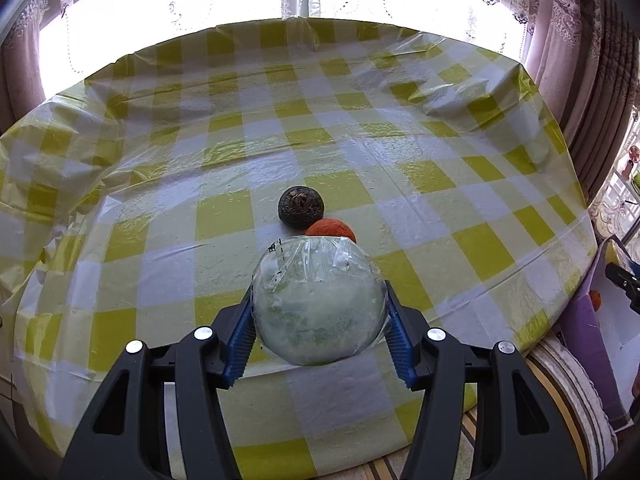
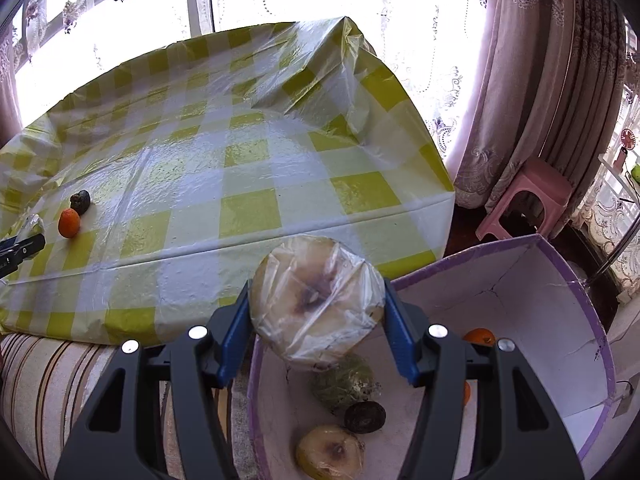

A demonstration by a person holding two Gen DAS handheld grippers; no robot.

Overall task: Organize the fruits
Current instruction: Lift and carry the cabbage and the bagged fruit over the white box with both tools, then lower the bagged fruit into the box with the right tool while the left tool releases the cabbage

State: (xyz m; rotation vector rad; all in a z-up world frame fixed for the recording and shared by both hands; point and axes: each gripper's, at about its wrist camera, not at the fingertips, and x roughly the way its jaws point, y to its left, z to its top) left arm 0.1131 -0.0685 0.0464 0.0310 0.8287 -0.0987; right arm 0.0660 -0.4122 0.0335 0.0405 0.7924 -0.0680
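a pale green fruit wrapped in plastic (image 1: 318, 304) sits clamped between the blue pads of the left claw (image 1: 319, 308), above the near part of the checked worktop (image 1: 200, 160). just beyond it lie an orange fruit (image 1: 331, 229) and a dark round fruit (image 1: 301, 207), touching each other. the right claw (image 2: 317, 304) grips a wrapped yellowish fruit (image 2: 316, 300) over the rim of a purple-edged box (image 2: 560, 300), where a green wrapped fruit (image 2: 346, 384), a dark fruit (image 2: 365, 417) and another yellowish fruit (image 2: 330, 452) lie.
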